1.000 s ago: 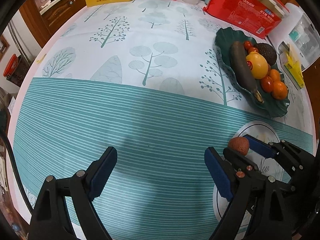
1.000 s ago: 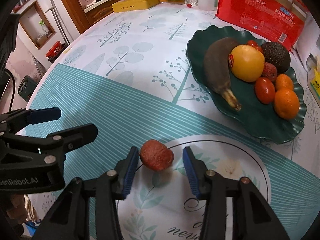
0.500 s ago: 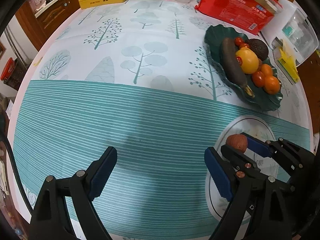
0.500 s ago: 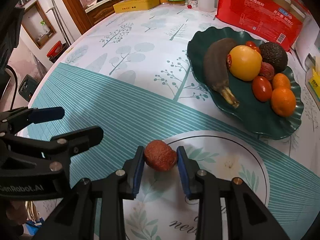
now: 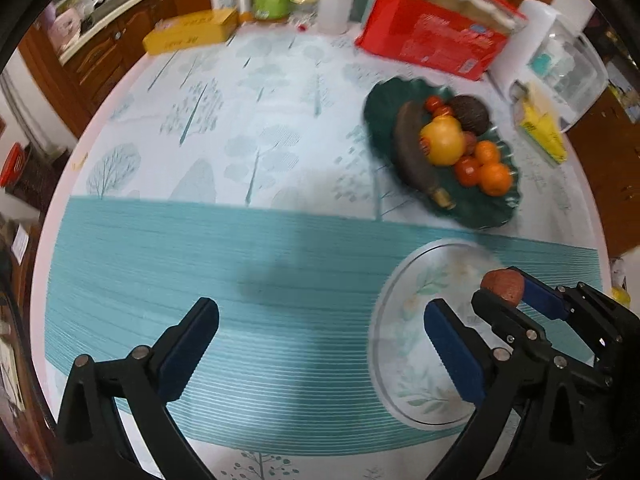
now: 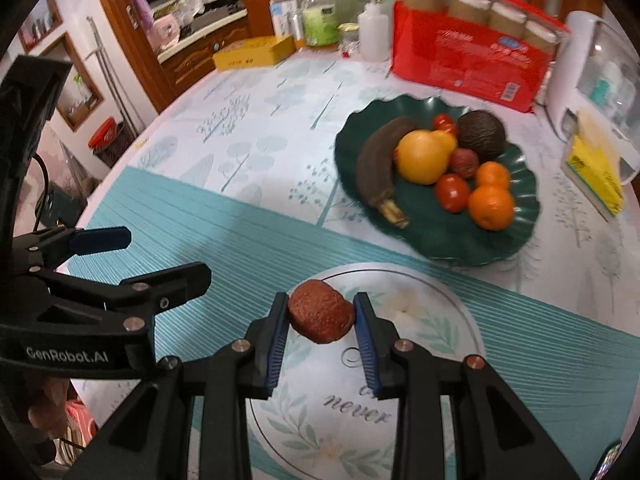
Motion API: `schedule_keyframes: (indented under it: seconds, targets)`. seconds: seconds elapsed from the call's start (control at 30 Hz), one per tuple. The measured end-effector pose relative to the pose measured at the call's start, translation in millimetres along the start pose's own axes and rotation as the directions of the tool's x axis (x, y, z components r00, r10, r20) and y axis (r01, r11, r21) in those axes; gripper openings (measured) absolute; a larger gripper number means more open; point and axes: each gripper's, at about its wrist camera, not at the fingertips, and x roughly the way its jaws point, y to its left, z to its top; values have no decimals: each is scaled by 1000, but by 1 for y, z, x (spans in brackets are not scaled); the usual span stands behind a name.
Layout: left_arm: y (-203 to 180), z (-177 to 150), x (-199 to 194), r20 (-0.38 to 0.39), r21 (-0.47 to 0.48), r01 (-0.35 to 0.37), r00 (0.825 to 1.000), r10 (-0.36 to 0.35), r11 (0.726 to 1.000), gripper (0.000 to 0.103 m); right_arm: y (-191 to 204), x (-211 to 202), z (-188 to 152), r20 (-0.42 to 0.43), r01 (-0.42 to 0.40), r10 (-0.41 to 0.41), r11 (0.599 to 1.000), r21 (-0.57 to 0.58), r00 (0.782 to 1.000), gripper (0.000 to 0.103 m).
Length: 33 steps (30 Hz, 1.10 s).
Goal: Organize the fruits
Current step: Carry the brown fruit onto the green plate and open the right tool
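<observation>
Above the white round plate [image 6: 460, 320] with its leaf print, the right gripper [image 6: 320, 316] is clamped on a rough reddish-brown fruit [image 6: 320, 316]; both blue pads press against its sides, and the fruit is off the plate surface, held over the near-left part of the rim. Its jaws closed further within the last second and now grip the fruit. The left gripper [image 5: 320, 340] has nothing in it, and its blue pads are spread wide over the teal striped band of the tablecloth [image 5: 240, 260]; its jaws have just been opening, with nothing between them. From the left wrist view, the right gripper [image 5: 508, 296] appears at the lower right, with the fruit [image 5: 502, 286] visible between its fingers above the plate [image 5: 404, 288]. Beyond the plate, well apart from the held fruit, a dark green scalloped dish [image 6: 436, 240] carries a blackened banana [image 6: 374, 168], a yellow pear-shaped fruit [image 6: 424, 156], a dark avocado [image 6: 480, 134], a red lychee-like fruit [image 6: 464, 162], a larger red tomato [image 6: 452, 192], small tomatoes [image 6: 442, 122] and two oranges [image 6: 492, 206]. At the far edge of the table stand a red carton [image 6: 468, 60], a yellow box [image 6: 252, 54] and several bottles [image 6: 372, 36]. Both views are slightly blurred.
</observation>
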Motion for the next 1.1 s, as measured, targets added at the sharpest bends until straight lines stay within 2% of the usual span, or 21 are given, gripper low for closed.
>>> schedule_keyframes:
  seconds: [0.2,0.33,0.57,0.67,0.8,0.93,1.1]
  targets:
    - [-29,26,-46,94,86,13,995,-21,996,102,-24,-40,16,70,-1,-4,997,72,998,33]
    - [-41,48,-75,150,108,24,988,-40,994,102,-42,-71,37,142,65,-74,996,63,987,33]
    - [-49,97,-104,284,113,-31,959,-3,993,102,-81,-111,87,253,139,-159,986,95,954,33]
    - [-53,117,-95,302,100,-43,953,11,994,102,-97,-110,108,286,139,-170,982,127,943,33]
    - [-62,133,-60,279,107,-74,959,41,991,102,-110,-86,126,277,128,-165,981,146,947,33]
    - [-74,135,-15,230,145,-106,971,71,984,102,-117,-40,130,211,120,-149,982,145,966,33]
    - [-84,133,32,163,186,-111,983,81,976,102,-123,16,123,109,96,-111,986,137,988,33]
